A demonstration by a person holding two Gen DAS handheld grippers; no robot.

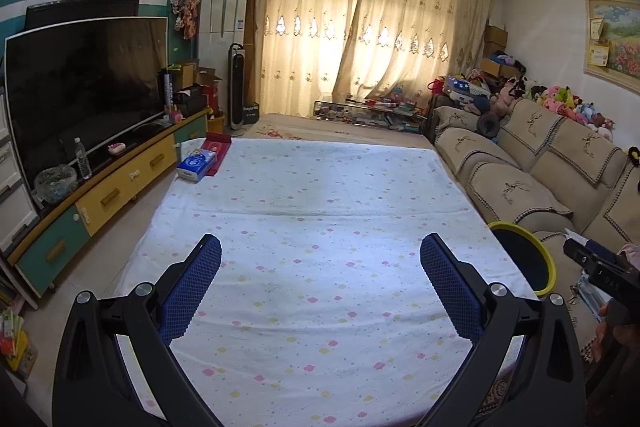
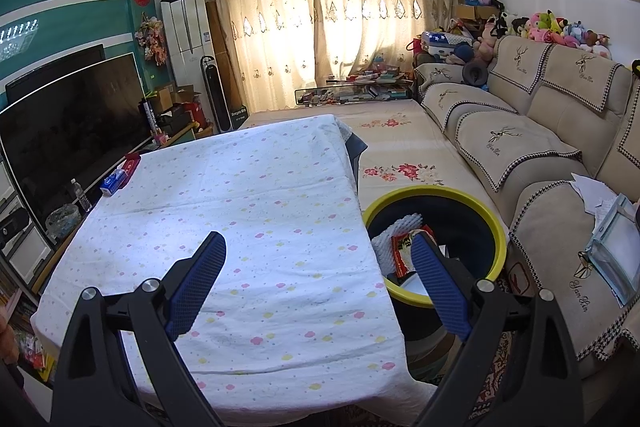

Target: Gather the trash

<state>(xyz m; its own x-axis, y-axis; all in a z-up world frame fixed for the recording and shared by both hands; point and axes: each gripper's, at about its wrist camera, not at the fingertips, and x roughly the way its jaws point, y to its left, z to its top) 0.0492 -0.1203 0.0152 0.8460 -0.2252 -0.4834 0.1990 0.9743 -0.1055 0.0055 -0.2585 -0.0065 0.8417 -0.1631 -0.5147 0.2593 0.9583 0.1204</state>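
Both of my grippers sit closest to the cameras, each with its blue-padded fingers spread wide and holding nothing. My left gripper (image 1: 320, 263) hovers over the middle of the counter (image 1: 320, 187), which is draped in a white cloth dotted with small pink and yellow flowers. My right gripper (image 2: 318, 259) hangs over the counter's right edge, with its right finger (image 2: 436, 283) in front of the bin's opening.

Along the right side of the room runs a long beige sofa (image 2: 520, 131) with embroidered covers, and plush toys (image 2: 556, 29) line its back. A large dark television (image 1: 84, 87) stands on a low cabinet at the left. Cream curtains (image 1: 360, 27) cover the far window, glowing with daylight.

Between the counter and the sofa stands a dark trash bin (image 2: 476, 231) with a yellow-green rim, just beside the counter's right edge. Inside it lie the collected trash pieces: a white foam net sleeve (image 2: 394, 233) and a red snack wrapper (image 2: 404, 251), touching each other.

At the counter's far left corner rest a blue tissue pack (image 1: 197, 163) and, just behind it, a flat red box (image 1: 216, 147). On the television cabinet stands a clear water bottle (image 1: 83, 158).
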